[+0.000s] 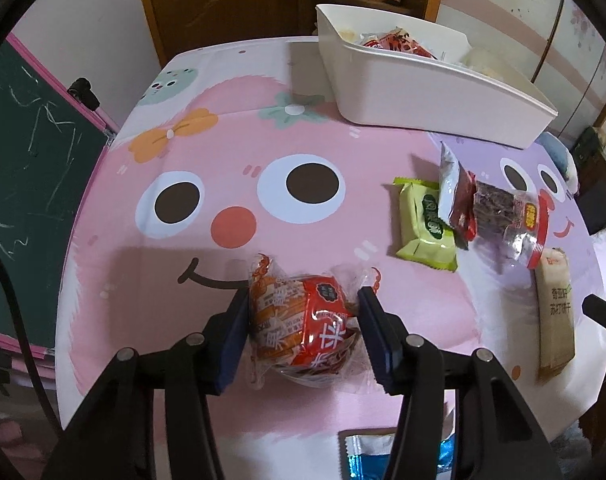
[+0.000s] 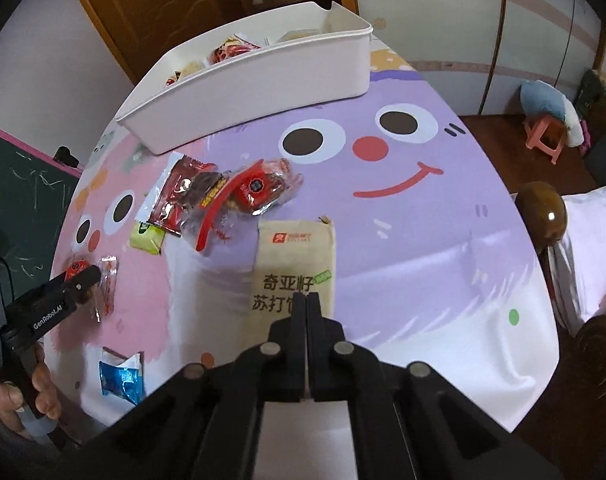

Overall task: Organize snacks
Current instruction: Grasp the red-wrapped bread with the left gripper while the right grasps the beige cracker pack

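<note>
My left gripper [image 1: 303, 312] is shut on a red-and-orange snack pack [image 1: 303, 324], its blue pads pressing both sides, low over the pink tablecloth. It also shows in the right wrist view [image 2: 89, 280] at the far left. My right gripper [image 2: 306, 300] is shut and empty, its tips over a tan cracker pack [image 2: 295, 264] lying flat. A white bin [image 1: 435, 92] [image 2: 255, 80] at the back holds several snacks. A pile of a green pack [image 1: 423, 224], a red-edged pack [image 1: 463, 208] and a clear dark-snack pack [image 1: 507, 216] lies in front of the bin.
A blue foil pack [image 2: 121, 378] lies near the table's front edge. A green chalkboard [image 1: 27, 184] stands left of the table. A wooden bedpost [image 2: 543, 212] and a pink stool [image 2: 543, 136] are to the right. A wooden door [image 1: 223, 0] stands behind.
</note>
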The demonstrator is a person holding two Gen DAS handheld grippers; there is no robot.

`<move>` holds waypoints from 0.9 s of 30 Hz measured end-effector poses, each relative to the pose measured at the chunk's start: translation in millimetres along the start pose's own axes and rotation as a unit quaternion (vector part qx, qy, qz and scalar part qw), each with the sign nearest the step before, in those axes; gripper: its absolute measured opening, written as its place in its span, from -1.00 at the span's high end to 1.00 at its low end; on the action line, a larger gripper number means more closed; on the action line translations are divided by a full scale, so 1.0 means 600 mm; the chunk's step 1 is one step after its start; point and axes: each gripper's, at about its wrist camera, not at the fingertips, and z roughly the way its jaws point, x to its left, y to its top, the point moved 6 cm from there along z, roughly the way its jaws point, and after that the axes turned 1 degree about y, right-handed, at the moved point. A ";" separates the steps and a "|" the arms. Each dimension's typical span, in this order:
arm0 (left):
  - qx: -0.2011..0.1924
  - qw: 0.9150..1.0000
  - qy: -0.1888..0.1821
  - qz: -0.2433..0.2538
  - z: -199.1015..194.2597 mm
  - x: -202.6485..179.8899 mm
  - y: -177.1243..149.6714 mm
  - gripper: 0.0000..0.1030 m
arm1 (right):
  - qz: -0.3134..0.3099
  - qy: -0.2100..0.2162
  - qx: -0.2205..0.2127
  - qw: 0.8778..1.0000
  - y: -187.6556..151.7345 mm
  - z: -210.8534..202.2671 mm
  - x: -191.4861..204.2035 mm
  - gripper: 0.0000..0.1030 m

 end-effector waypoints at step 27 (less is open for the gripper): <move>0.010 0.999 -0.033 -0.009 0.010 0.005 -0.007 0.00 | -0.032 -0.038 0.049 0.998 0.011 0.071 0.025 -0.39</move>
